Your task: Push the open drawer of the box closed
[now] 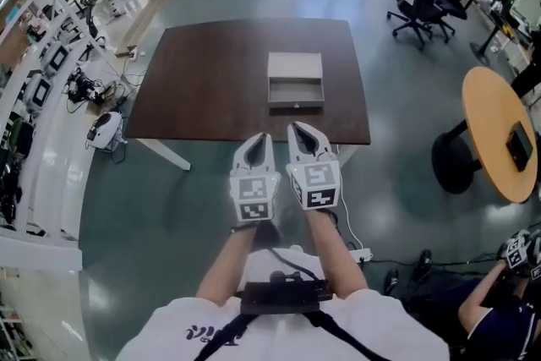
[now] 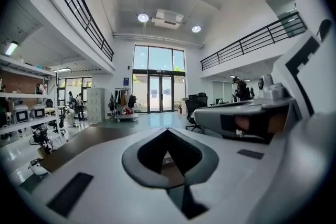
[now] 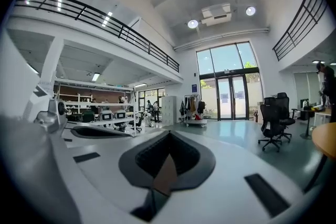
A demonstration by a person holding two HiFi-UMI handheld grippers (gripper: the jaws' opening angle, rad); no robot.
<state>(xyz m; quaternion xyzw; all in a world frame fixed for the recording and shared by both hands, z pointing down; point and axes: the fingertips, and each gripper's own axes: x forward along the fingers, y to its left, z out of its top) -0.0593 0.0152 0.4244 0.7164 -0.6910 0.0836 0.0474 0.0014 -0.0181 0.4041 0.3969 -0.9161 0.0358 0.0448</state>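
Centre: dark brown table (image 1: 203, 89); upper right: black office chairs (image 1: 423, 0); right: round wooden table (image 1: 490, 110).

**No writing I can read from here**

I can make out no word, number or brand in any view. The left marker cube (image 1: 254, 197) on the left tool (image 1: 261, 141) and the right marker cube (image 1: 315, 186) on the right tool (image 1: 297, 131) carry only black-and-white square patterns, no letters. The person's white shirt (image 1: 182, 332) bears a dark print (image 1: 211, 335) at the bottom of the head view, but its strokes are too small for me to read. A small blue sign (image 2: 126, 81) beside the glass doors (image 2: 159, 93) shows in the left gripper view and again in the right gripper view (image 3: 194, 88), too tiny to read in either.
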